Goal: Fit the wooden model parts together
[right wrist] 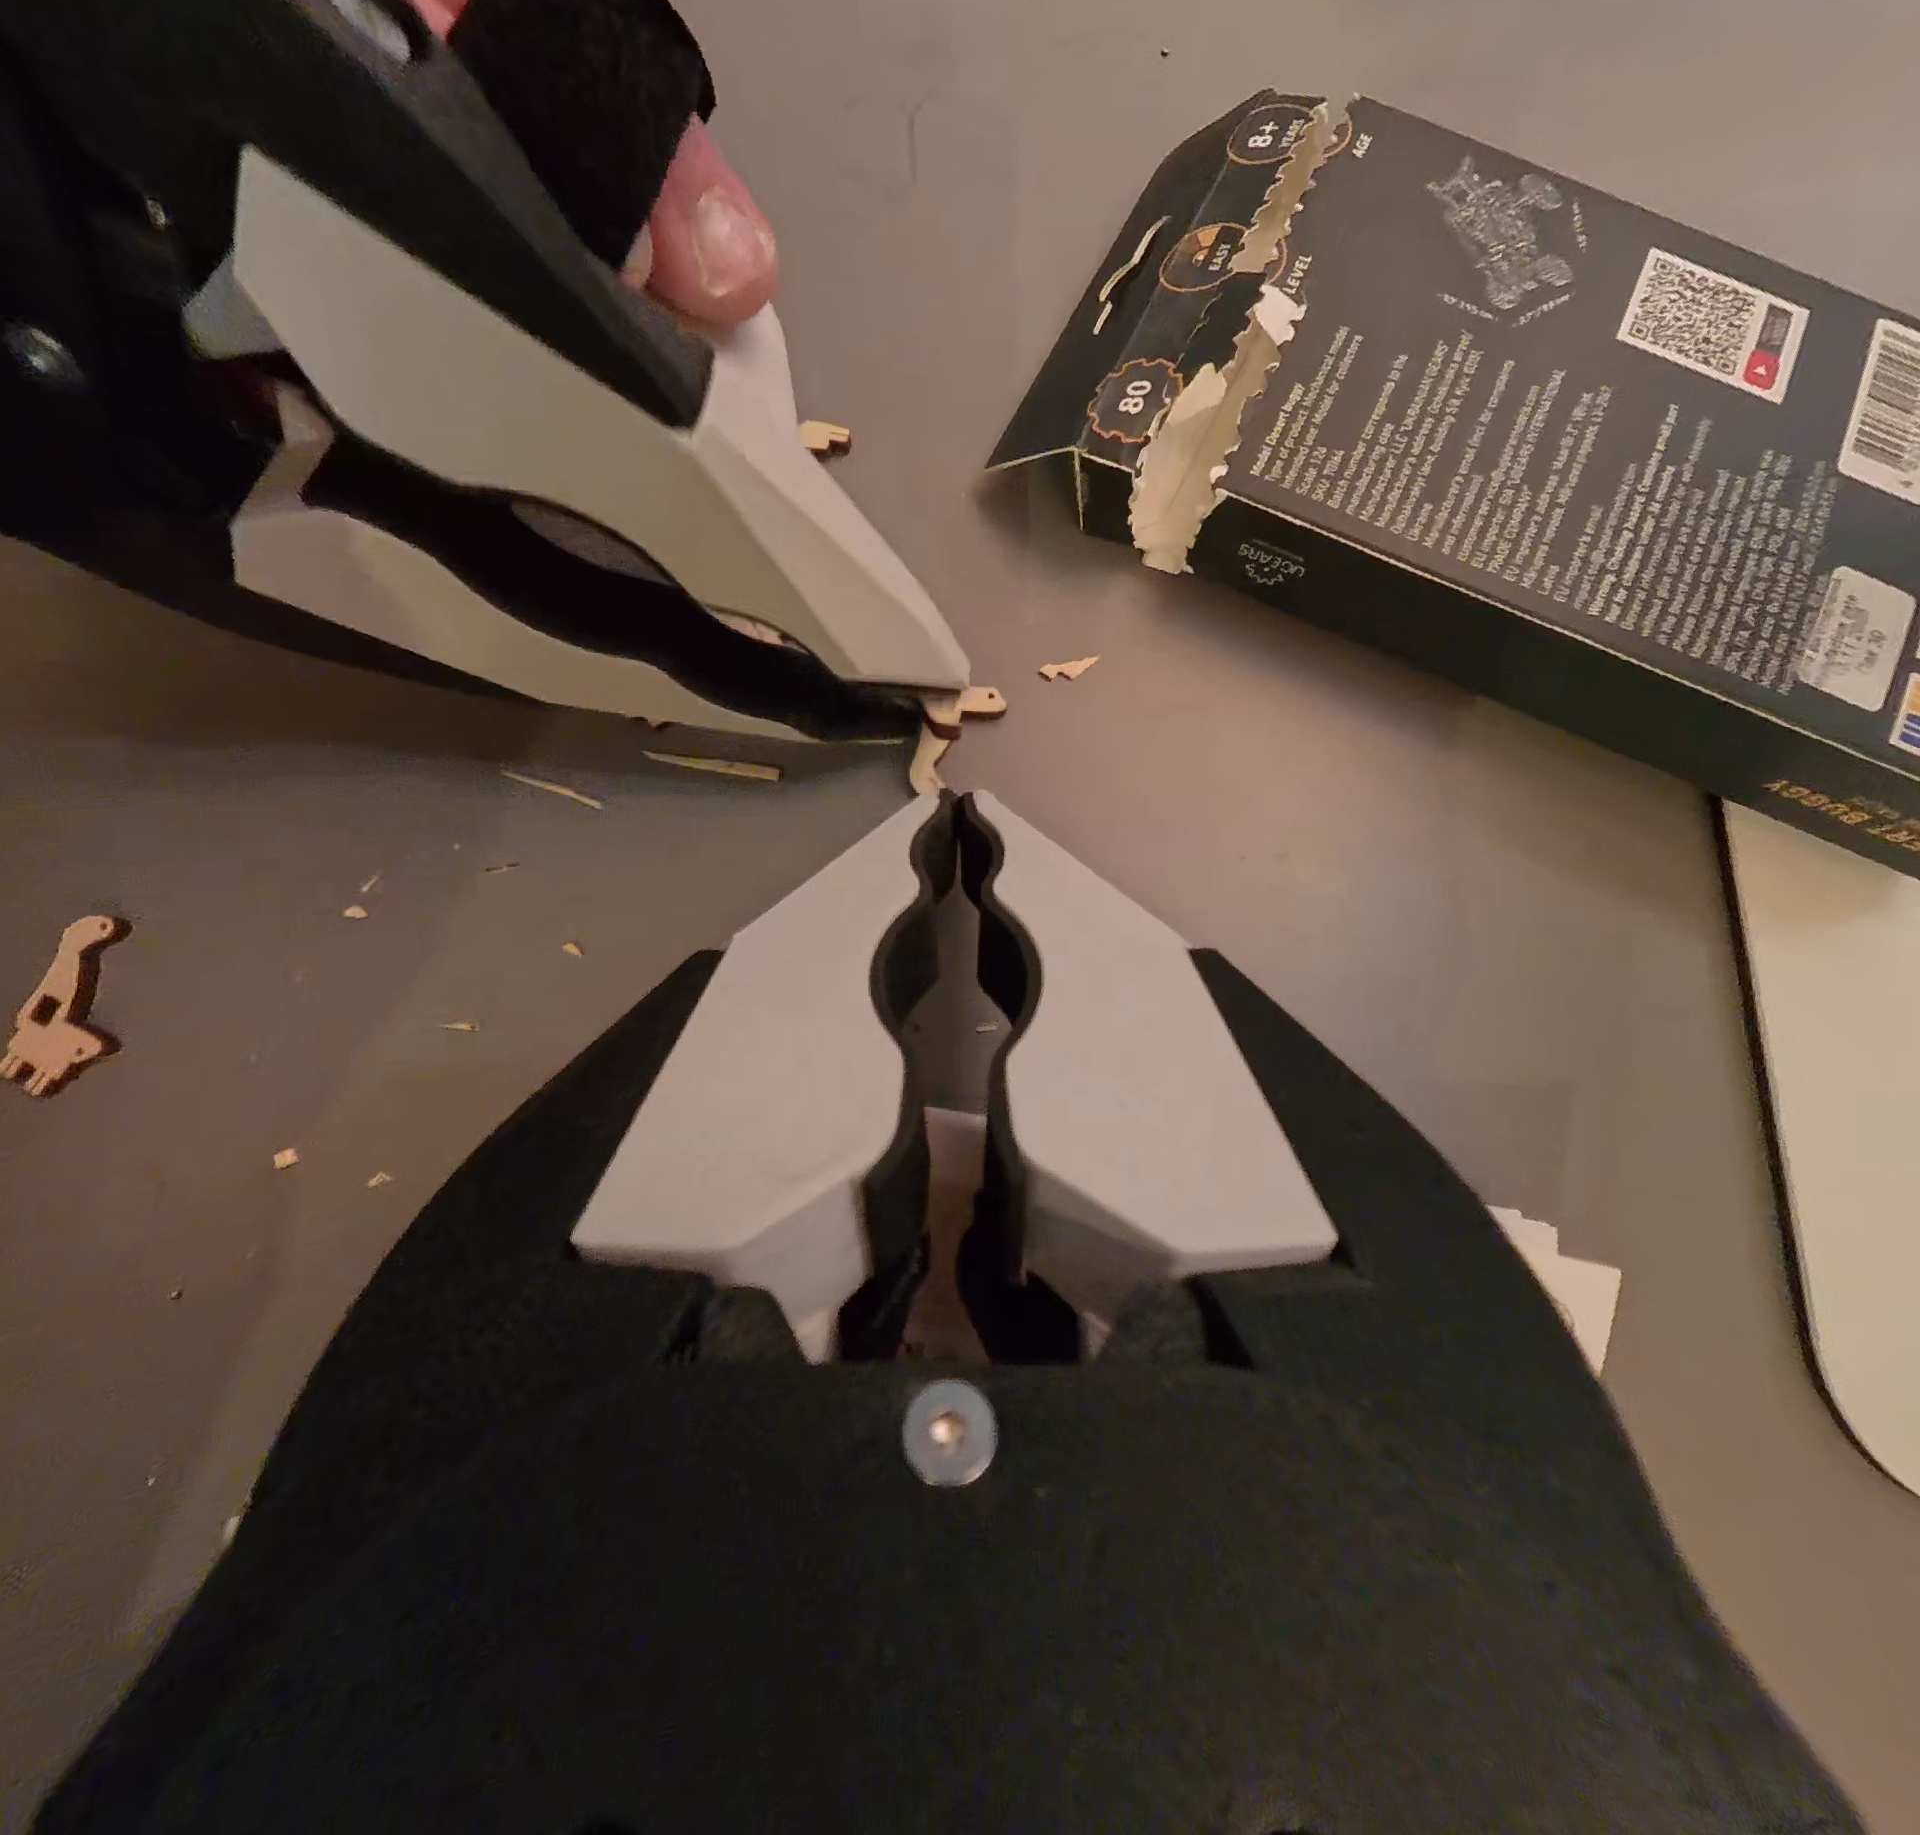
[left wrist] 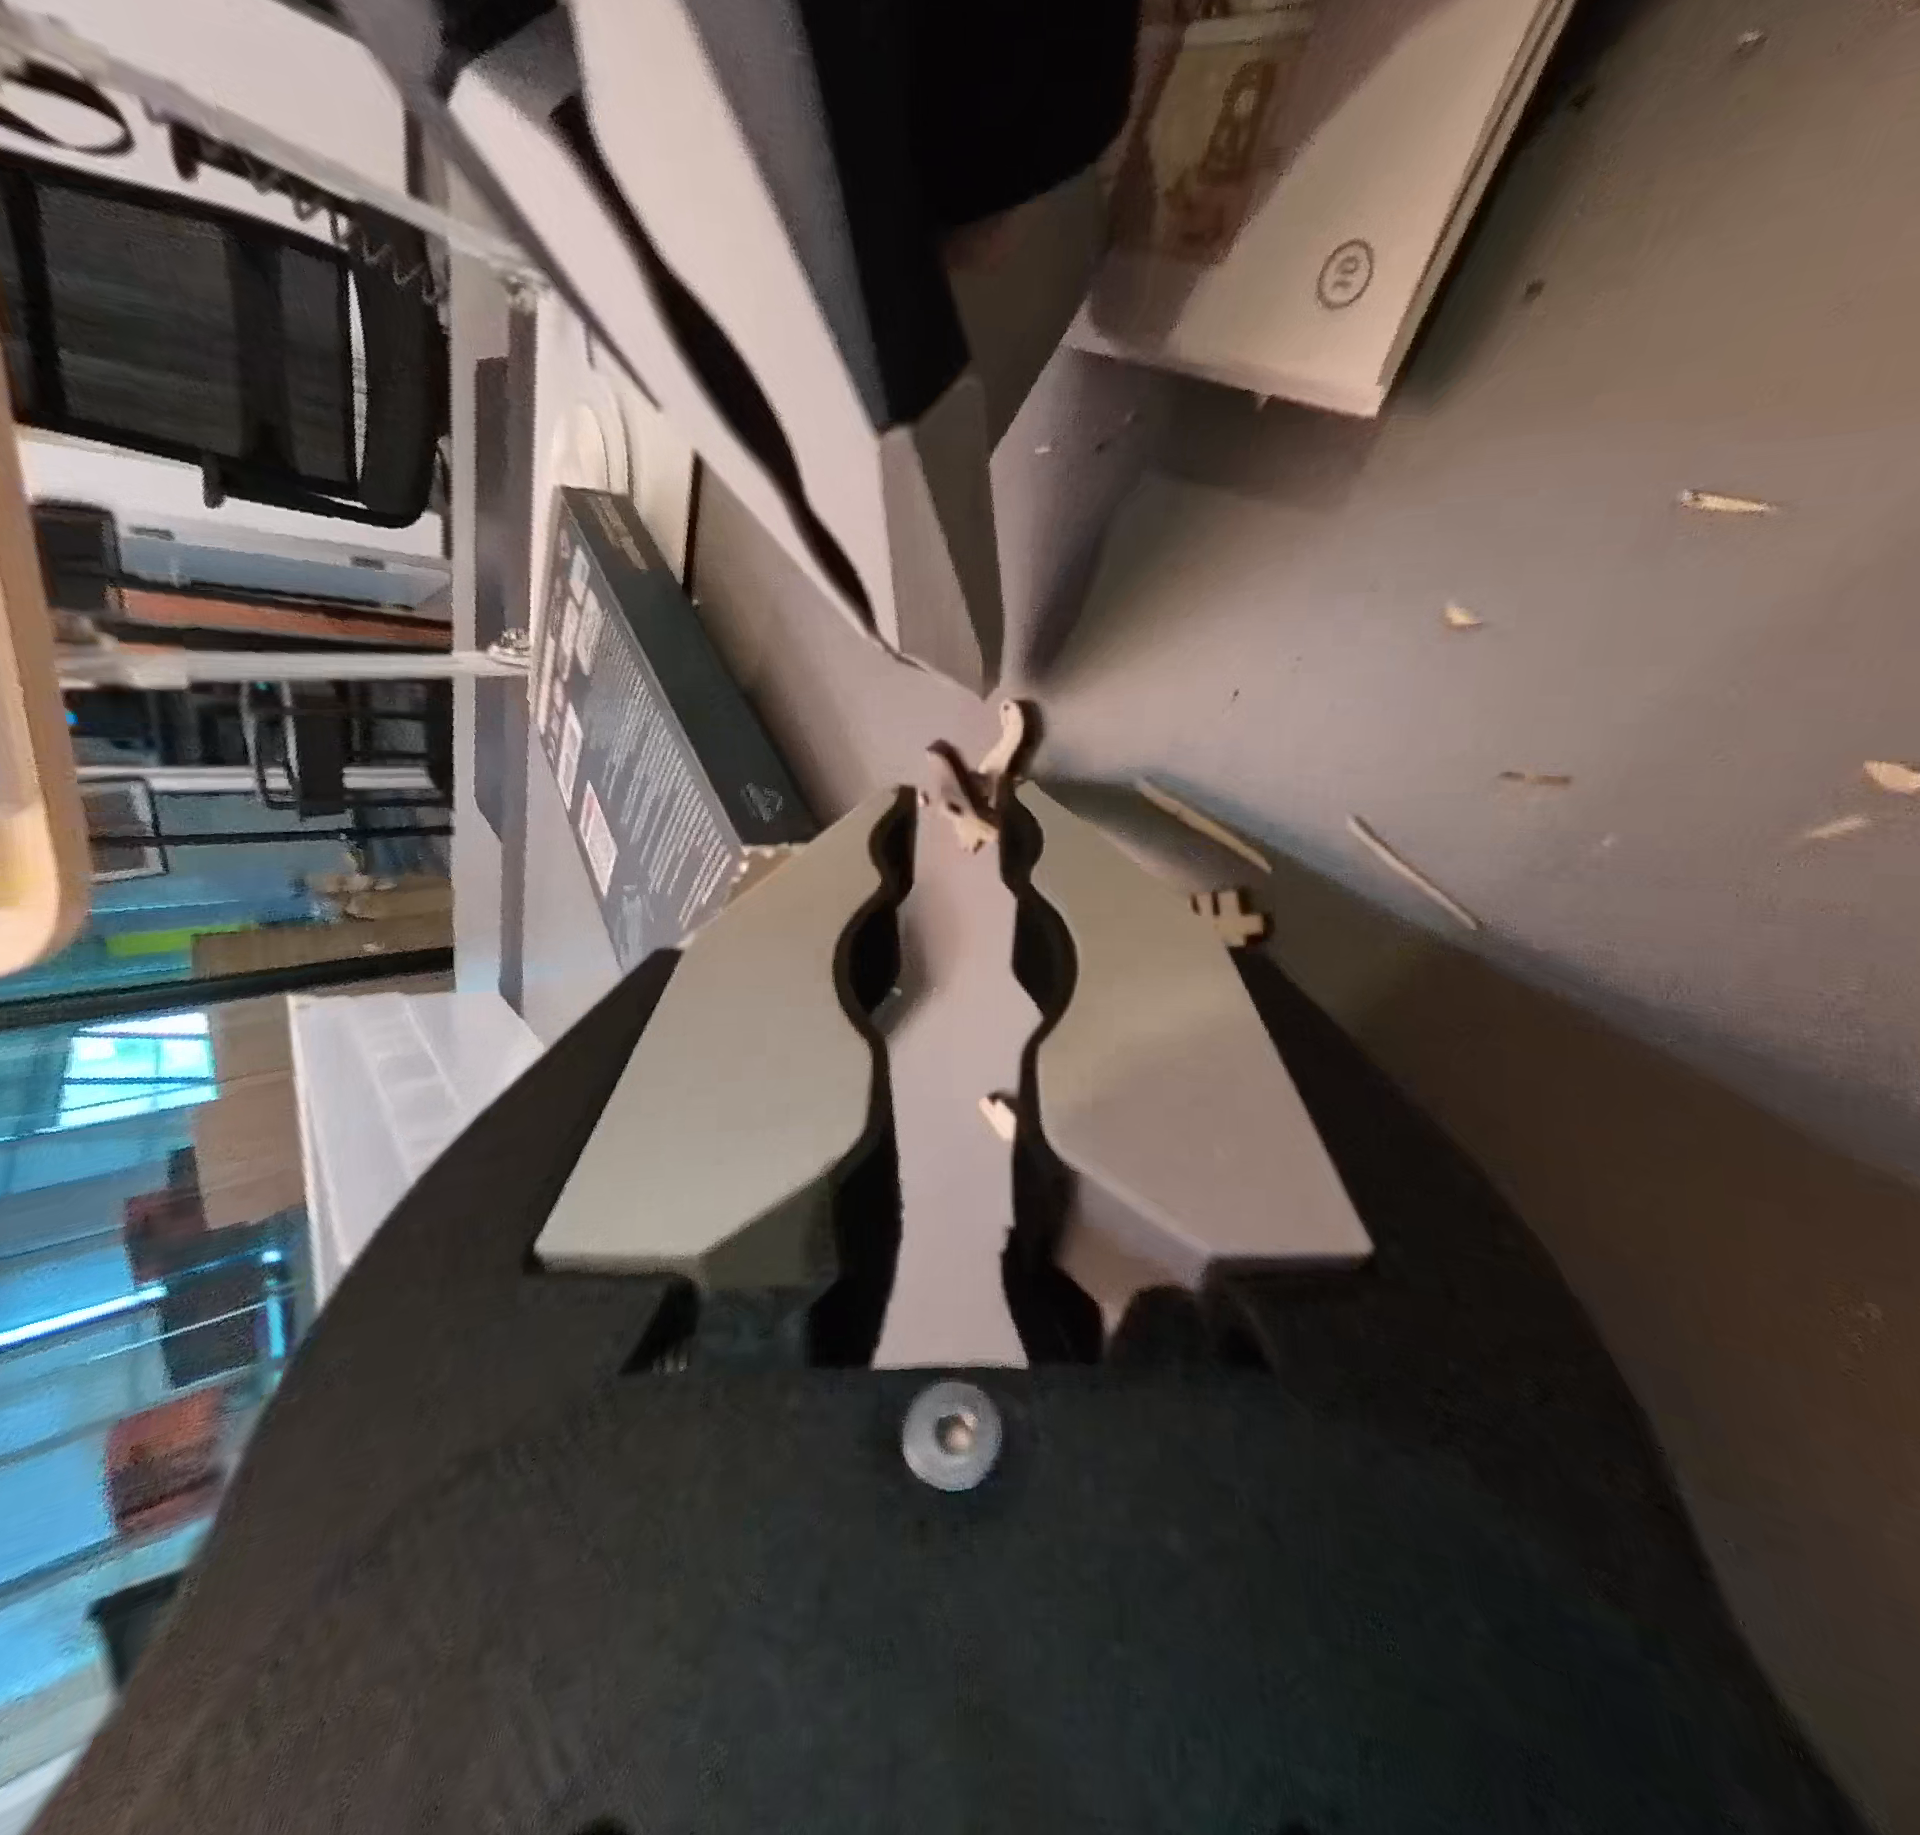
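Note:
In the right wrist view my left gripper (right wrist: 930, 696) comes in from the upper left, shut on a small flat wooden part (right wrist: 977, 705) that sticks out past its tips. A second thin wooden part (right wrist: 928, 765) hangs down from it to the tips of my right gripper (right wrist: 952, 804), whose jaws are pressed together on its lower end. In the left wrist view the joined parts (left wrist: 971, 788) sit at my left gripper (left wrist: 966, 809), with the right gripper's tip (left wrist: 987, 689) meeting them from above. All of this is just above the grey table (right wrist: 1195, 850).
A torn dark cardboard box (right wrist: 1507, 455) lies at the right, with a white board (right wrist: 1829, 1110) below it. A dinosaur-shaped wooden part (right wrist: 57, 1006) lies at the left and another small part (right wrist: 826, 435) lies behind the left gripper. Wood splinters (right wrist: 727, 769) litter the table. A white box (left wrist: 1351, 227) is nearby. The tips of both grippers are at nearly the same place.

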A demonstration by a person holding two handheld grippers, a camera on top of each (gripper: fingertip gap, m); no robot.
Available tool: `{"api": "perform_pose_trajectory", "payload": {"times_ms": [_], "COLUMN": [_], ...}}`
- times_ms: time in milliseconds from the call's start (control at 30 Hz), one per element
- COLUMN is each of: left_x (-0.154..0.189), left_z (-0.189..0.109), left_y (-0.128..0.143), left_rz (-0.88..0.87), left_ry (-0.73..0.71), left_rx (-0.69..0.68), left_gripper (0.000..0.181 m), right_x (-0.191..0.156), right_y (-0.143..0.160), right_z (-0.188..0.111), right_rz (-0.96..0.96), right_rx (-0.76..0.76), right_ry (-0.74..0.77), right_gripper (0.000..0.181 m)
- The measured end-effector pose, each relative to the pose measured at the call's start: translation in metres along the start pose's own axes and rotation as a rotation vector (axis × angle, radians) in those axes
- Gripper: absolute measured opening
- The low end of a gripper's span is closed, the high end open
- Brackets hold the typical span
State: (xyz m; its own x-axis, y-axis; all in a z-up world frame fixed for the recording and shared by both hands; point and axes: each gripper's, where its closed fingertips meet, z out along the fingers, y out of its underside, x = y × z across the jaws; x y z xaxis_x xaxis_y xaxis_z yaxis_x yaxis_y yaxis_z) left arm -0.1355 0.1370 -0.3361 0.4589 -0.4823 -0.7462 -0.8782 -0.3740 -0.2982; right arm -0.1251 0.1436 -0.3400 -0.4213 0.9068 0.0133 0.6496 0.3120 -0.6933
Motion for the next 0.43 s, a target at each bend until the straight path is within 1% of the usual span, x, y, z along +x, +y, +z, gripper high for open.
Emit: {"api": "perform_pose_trajectory", "payload": {"times_ms": [100, 167, 200, 300, 333, 367, 433], "left_x": [-0.005, -0.006, -0.007, 0.000, 0.003, 0.004, 0.004], "left_z": [-0.009, -0.012, -0.012, -0.008, -0.005, -0.004, -0.002], "left_y": [0.004, 0.007, 0.011, 0.019, 0.023, 0.025, 0.024], "left_rz": [-0.061, -0.133, -0.161, -0.188, -0.206, -0.218, -0.241], "left_ry": [0.012, 0.049, 0.058, 0.127, 0.163, 0.187, 0.219], "left_rx": [0.029, 0.047, 0.045, 0.037, 0.033, 0.031, 0.043], "left_gripper": [0.012, 0.017, 0.019, 0.020, 0.016, 0.007, 0.006], "right_x": [0.002, 0.004, 0.002, -0.004, -0.006, -0.008, -0.010], "right_y": [-0.005, -0.010, -0.012, -0.016, -0.016, -0.014, -0.013], "right_z": [-0.003, -0.006, -0.007, -0.007, -0.005, -0.003, 0.001], "right_rz": [0.006, 0.009, 0.006, -0.017, -0.019, -0.025, -0.039], "right_rx": [0.024, 0.051, 0.060, 0.068, 0.060, 0.047, 0.032], "right_ry": [0.011, 0.016, 0.008, -0.015, -0.026, -0.032, -0.028], "right_gripper": [0.000, 0.000, 0.000, 0.001, 0.004, 0.008, 0.008]}}
